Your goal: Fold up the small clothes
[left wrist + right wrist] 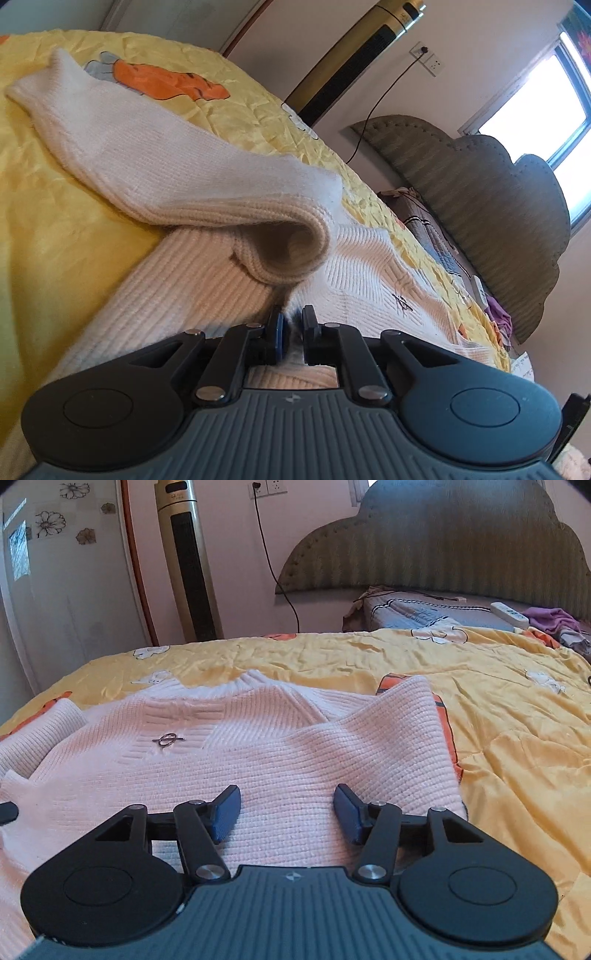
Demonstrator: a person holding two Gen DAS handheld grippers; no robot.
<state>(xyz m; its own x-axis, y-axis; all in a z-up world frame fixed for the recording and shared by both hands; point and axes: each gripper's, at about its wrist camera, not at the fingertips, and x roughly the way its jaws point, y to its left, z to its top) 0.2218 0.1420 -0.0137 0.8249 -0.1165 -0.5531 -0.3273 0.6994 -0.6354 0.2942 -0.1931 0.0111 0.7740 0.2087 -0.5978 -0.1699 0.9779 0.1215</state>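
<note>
My left gripper [291,325] is pinched on the cream knit sweater [207,177] at its near edge, the sleeve curling just ahead. My right gripper [287,808] hangs open over the sweater, which is spread on the yellow quilt [498,709].

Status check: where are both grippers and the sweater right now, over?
Left gripper shut on sweater edge. Right gripper open, over its body. Sleeve draped across, unfolded. Nothing in the way on the quilt.

Sweater [229,760] mark: I saw a small dark embroidered loop sign [168,739], no letters.
Heater [190,559] top: I saw tiny print, too small to read.
My claw bodies: a small embossed logo, no words.
</note>
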